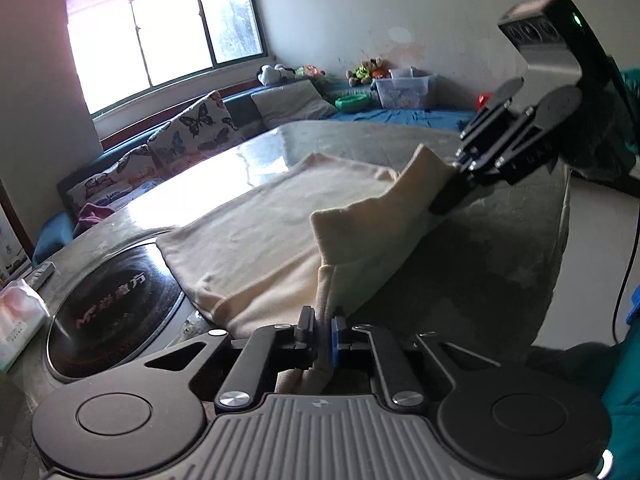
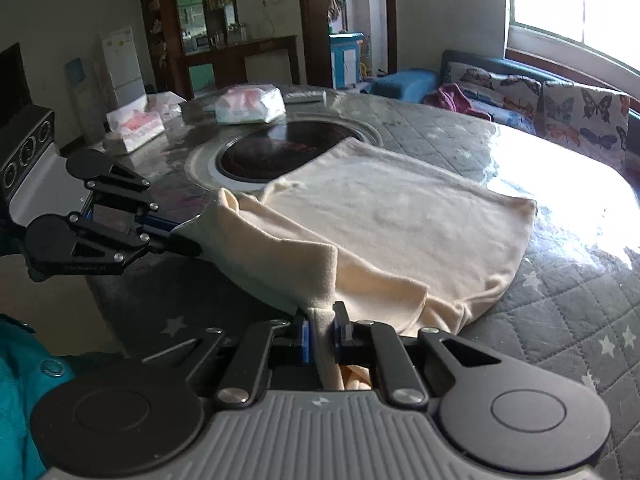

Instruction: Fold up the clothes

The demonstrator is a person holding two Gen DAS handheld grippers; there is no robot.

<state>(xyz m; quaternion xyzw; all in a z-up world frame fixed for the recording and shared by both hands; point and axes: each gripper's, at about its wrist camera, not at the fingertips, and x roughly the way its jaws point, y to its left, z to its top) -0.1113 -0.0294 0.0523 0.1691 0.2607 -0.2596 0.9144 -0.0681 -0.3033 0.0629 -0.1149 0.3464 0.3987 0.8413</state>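
A cream-coloured garment lies spread on the round table, also in the right wrist view. My left gripper is shut on the garment's near edge and lifts it off the table. My right gripper is shut on the same near edge further along. In the left wrist view the right gripper shows at the upper right, pinching the raised cloth. In the right wrist view the left gripper shows at the left, pinching its corner. The cloth between them hangs as a raised flap.
A black induction hob is set in the table beside the garment. Tissue packs lie beyond it. A sofa with butterfly cushions stands under the window. A teal sleeve is near the front edge.
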